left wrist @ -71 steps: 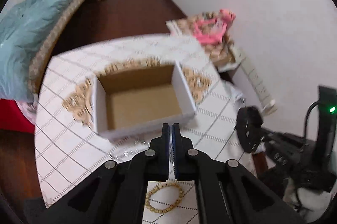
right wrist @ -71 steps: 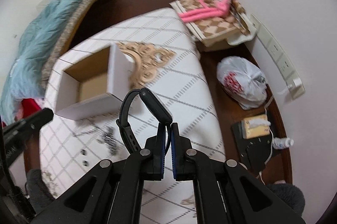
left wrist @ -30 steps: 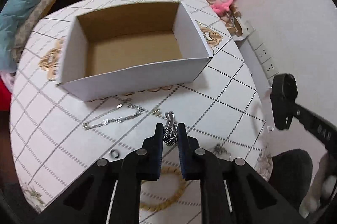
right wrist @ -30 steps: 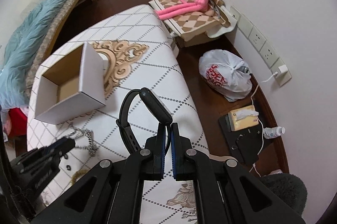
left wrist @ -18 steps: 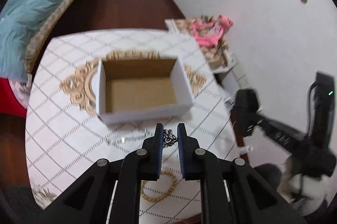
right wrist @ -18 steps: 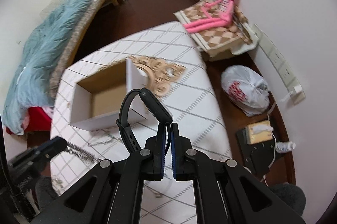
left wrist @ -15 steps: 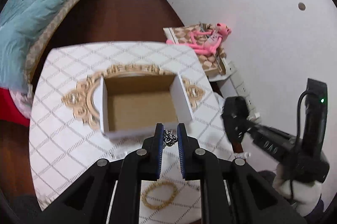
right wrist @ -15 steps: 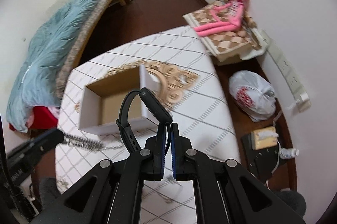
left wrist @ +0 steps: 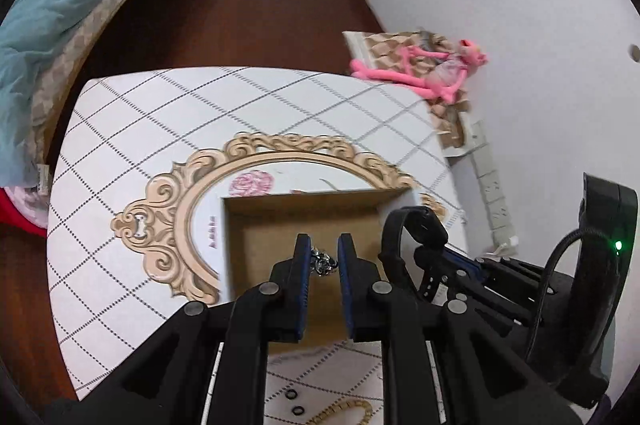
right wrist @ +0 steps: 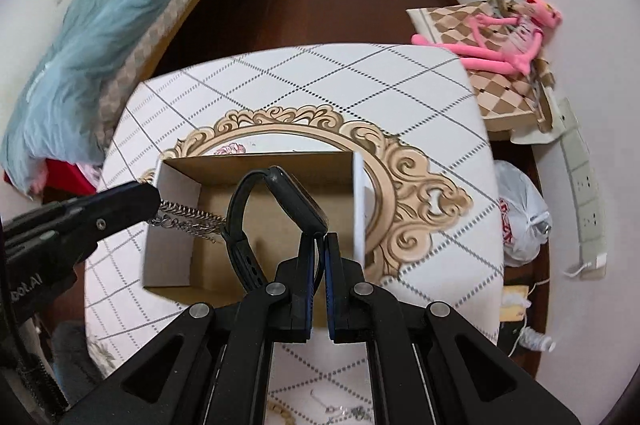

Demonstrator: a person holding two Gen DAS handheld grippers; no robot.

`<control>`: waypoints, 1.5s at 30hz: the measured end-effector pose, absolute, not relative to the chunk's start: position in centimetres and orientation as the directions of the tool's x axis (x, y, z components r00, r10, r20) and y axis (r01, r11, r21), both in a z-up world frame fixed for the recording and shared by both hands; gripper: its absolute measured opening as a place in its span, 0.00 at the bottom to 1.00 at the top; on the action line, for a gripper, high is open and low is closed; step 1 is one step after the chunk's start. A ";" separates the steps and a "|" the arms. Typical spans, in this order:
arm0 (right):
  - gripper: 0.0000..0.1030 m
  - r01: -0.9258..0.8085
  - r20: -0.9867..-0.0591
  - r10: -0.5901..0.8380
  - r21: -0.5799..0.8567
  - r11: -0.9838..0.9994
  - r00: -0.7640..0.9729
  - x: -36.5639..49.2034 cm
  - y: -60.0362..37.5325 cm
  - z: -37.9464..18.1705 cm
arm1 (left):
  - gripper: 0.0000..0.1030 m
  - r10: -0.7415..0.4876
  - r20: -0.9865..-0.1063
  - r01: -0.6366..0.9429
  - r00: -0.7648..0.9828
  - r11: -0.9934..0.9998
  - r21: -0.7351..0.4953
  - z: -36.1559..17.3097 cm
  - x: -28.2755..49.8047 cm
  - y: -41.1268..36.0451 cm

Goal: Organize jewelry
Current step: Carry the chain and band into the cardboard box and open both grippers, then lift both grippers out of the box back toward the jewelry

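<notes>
Left wrist footage shows a silver chain (left wrist: 323, 262) pinched between the blue-padded jaws of the left gripper (left wrist: 323, 245), the jaws being closed on it with a narrow gap kept by the links. The chain is held above the open cardboard box (left wrist: 256, 217); in the right wrist view it is seen trailing from the left gripper (right wrist: 150, 201) over the box's left wall (right wrist: 170, 225) and into the space over the brown floor. A black wristband (right wrist: 276, 209), looped and buckled, is clamped by its strap between the nearly touching jaws of the right gripper (right wrist: 320, 245) and is likewise held over the box. The same band (left wrist: 412, 229) is seen at the box's right side in the left wrist view. The box is set on a white table (left wrist: 120, 129) patterned with dotted diamonds and a gold ornate oval frame (left wrist: 160, 201). Near the table's close edge, a beaded bracelet (left wrist: 344, 411) and two small black rings (left wrist: 293, 401) are seen lying. A pink plush toy (right wrist: 504, 41) is laid on a checkered mat (right wrist: 500, 89) beside the wall.
</notes>
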State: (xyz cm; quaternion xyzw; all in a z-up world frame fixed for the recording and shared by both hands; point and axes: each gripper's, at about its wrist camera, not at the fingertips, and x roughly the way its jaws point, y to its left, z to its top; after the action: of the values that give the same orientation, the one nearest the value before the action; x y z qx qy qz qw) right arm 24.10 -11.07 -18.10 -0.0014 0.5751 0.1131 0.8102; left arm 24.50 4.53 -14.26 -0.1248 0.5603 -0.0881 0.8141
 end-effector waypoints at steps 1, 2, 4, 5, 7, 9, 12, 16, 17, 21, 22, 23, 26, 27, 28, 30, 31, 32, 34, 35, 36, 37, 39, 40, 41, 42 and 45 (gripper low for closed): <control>0.05 -0.188 -0.936 0.182 0.129 0.974 0.300 24.5 -10.8 -18.5 | 0.11 -0.280 -0.893 -0.005 0.352 0.954 -0.301 -14.4 24.7 4.7; 0.05 -0.192 -0.940 0.179 0.127 0.973 0.290 24.9 -10.6 -18.8 | 0.12 -0.276 -0.897 -0.017 0.346 0.954 -0.300 -14.5 25.1 5.0; 0.07 -0.196 -0.945 0.181 0.129 0.972 0.274 25.7 -10.2 -19.3 | 0.12 -0.250 -0.910 -0.043 0.329 0.959 -0.279 -14.7 25.5 5.4; 0.13 -0.196 -0.947 0.184 0.134 0.971 0.264 26.1 -10.1 -19.6 | 0.14 -0.235 -0.915 -0.052 0.328 0.963 -0.266 -14.7 25.6 5.5; 0.26 -0.191 -0.947 0.186 0.139 0.972 0.261 26.4 -9.9 -19.6 | 0.27 -0.182 -0.926 -0.066 0.330 0.974 -0.215 -14.6 25.7 5.9; 0.46 -0.188 -0.944 0.186 0.138 0.972 0.273 26.4 -9.9 -19.2 | 0.54 -0.150 -0.925 -0.074 0.349 0.980 -0.186 -14.3 25.5 6.3; 0.65 -0.187 -0.939 0.177 0.124 0.974 0.296 26.0 -9.9 -18.4 | 0.65 -0.100 -0.917 -0.099 0.386 0.984 -0.150 -13.7 24.8 7.2; 0.89 -0.177 -0.933 0.142 0.086 0.980 0.332 24.9 -10.1 -17.4 | 0.77 -0.035 -0.907 -0.136 0.419 0.986 -0.100 -13.3 23.3 7.9; 0.91 -0.175 -0.931 0.121 0.063 0.983 0.343 24.6 -10.2 -17.2 | 0.87 -0.016 -0.903 -0.145 0.430 0.986 -0.086 -13.3 22.9 8.0; 0.96 -0.166 -0.926 0.035 -0.030 0.986 0.376 22.7 -10.3 -17.5 | 1.00 0.031 -0.896 -0.159 0.442 0.986 -0.044 -13.9 20.9 7.9; 0.96 -0.165 -0.927 0.029 -0.036 0.986 0.374 22.5 -10.4 -17.7 | 1.00 0.043 -0.897 -0.161 0.439 0.986 -0.031 -14.2 20.6 7.8; 0.96 -0.163 -0.929 0.022 -0.041 0.986 0.369 22.2 -10.6 -18.0 | 1.00 0.047 -0.898 -0.160 0.437 0.987 -0.026 -14.4 20.3 7.6; 0.96 -0.152 -0.934 0.004 -0.054 0.987 0.357 21.3 -10.9 -18.8 | 1.00 0.058 -0.900 -0.157 0.431 0.988 -0.011 -14.8 19.4 7.3; 0.96 -0.150 -0.934 0.002 -0.055 0.987 0.356 21.1 -11.0 -19.0 | 1.00 0.064 -0.901 -0.157 0.429 0.988 -0.005 -14.9 19.1 7.2; 0.96 -0.148 -0.935 0.002 -0.054 0.987 0.354 20.8 -11.0 -19.0 | 1.00 0.066 -0.901 -0.155 0.428 0.988 -0.002 -15.0 18.9 7.1; 0.96 -0.142 -0.933 -0.001 -0.056 0.988 0.360 20.2 -11.2 -18.9 | 1.00 0.074 -0.900 -0.155 0.429 0.988 0.007 -15.0 18.4 6.8; 0.96 -0.142 -0.932 -0.001 -0.057 0.988 0.363 20.0 -11.2 -18.8 | 1.00 0.075 -0.899 -0.156 0.431 0.988 0.007 -14.8 18.1 6.7; 0.96 -0.141 -0.930 0.001 -0.054 0.988 0.367 19.7 -11.3 -18.6 | 1.00 0.078 -0.897 -0.156 0.435 0.988 0.010 -14.6 17.9 6.6; 0.96 -0.138 -0.926 0.001 -0.055 0.989 0.377 19.2 -11.4 -18.1 | 1.00 0.087 -0.890 -0.158 0.447 0.987 0.017 -14.1 17.3 6.4; 0.96 -0.138 -0.923 0.002 -0.056 0.989 0.384 19.0 -11.5 -17.7 | 1.00 0.087 -0.888 -0.158 0.452 0.987 0.016 -13.7 17.0 6.3; 0.96 -0.137 -0.919 0.005 -0.053 0.989 0.393 18.7 -11.7 -17.2 | 1.00 0.088 -0.886 -0.158 0.456 0.987 0.017 -13.3 16.7 6.2; 0.96 -0.136 -0.917 0.007 -0.051 0.989 0.399 18.4 -11.8 -16.8 | 1.00 0.090 -0.884 -0.159 0.458 0.987 0.018 -13.0 16.5 6.1; 0.96 -0.132 -0.908 0.012 -0.048 0.990 0.419 17.7 -12.1 -15.7 | 1.00 0.100 -0.881 -0.160 0.462 0.987 0.028 -12.1 15.7 5.9; 0.96 -0.132 -0.904 0.012 -0.049 0.990 0.427 17.4 -12.1 -15.2 | 1.00 0.102 -0.880 -0.160 0.464 0.987 0.030 -11.8 15.4 5.8; 0.96 -0.132 -0.901 0.011 -0.052 0.990 0.434 17.1 -12.1 -14.6 | 1.00 0.101 -0.875 -0.156 0.474 0.987 0.030 -11.2 14.9 5.7; 0.96 -0.130 -0.896 0.011 -0.053 0.990 0.444 16.7 -12.2 -14.1 | 1.00 0.106 -0.870 -0.158 0.482 0.987 0.032 -10.7 14.4 5.6; 0.96 -0.129 -0.880 0.023 -0.043 0.991 0.474 15.1 -12.4 -12.2 | 1.00 0.102 -0.858 -0.154 0.503 0.988 0.027 -9.3 13.2 5.3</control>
State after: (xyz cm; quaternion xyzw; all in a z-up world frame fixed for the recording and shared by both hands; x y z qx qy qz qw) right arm 15.15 -12.38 -12.16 -0.0516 0.5109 0.0442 0.8570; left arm 13.17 5.30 -9.34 -0.0265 0.4930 0.0737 0.8665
